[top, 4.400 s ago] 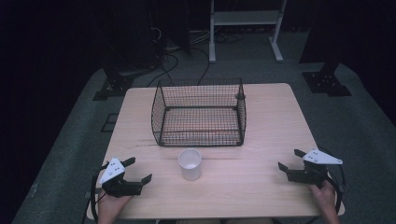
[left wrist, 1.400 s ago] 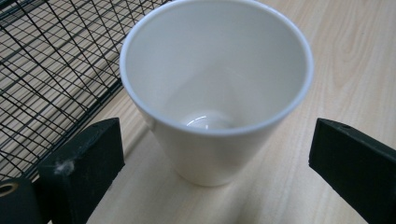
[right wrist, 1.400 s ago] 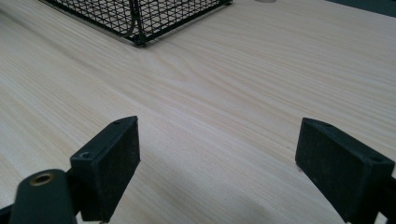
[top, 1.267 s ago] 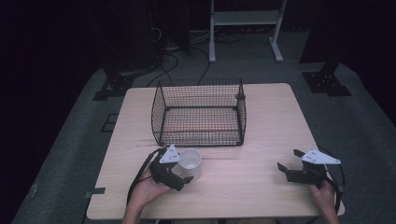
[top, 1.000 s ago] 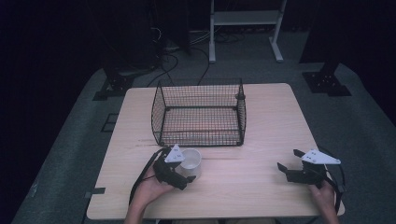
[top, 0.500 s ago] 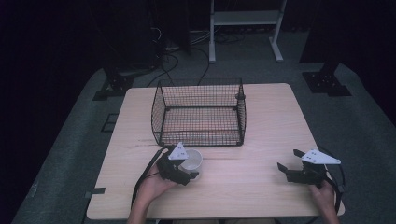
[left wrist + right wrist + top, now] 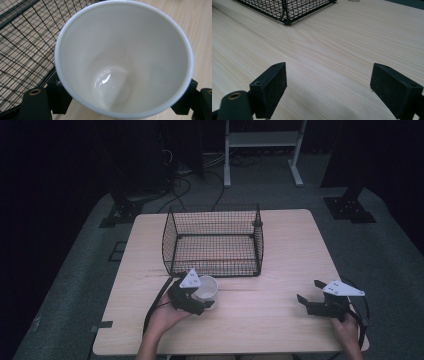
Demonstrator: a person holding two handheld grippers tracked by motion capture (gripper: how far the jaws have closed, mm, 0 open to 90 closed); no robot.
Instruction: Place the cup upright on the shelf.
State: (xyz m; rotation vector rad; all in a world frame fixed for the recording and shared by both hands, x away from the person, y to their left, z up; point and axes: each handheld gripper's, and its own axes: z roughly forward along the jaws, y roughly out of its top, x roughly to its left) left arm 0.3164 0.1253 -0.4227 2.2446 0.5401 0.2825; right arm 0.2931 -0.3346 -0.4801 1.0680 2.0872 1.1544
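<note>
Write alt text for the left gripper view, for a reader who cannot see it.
An empty white cup, seen from above its open mouth, sits between the two black jaws of the left gripper, one at each side of it. A black wire basket stands to the left and the light wooden table shows at the upper right.

Three views of one table.
High view looks down from above; both gripper views sit low and close, sharing the basket.
</note>
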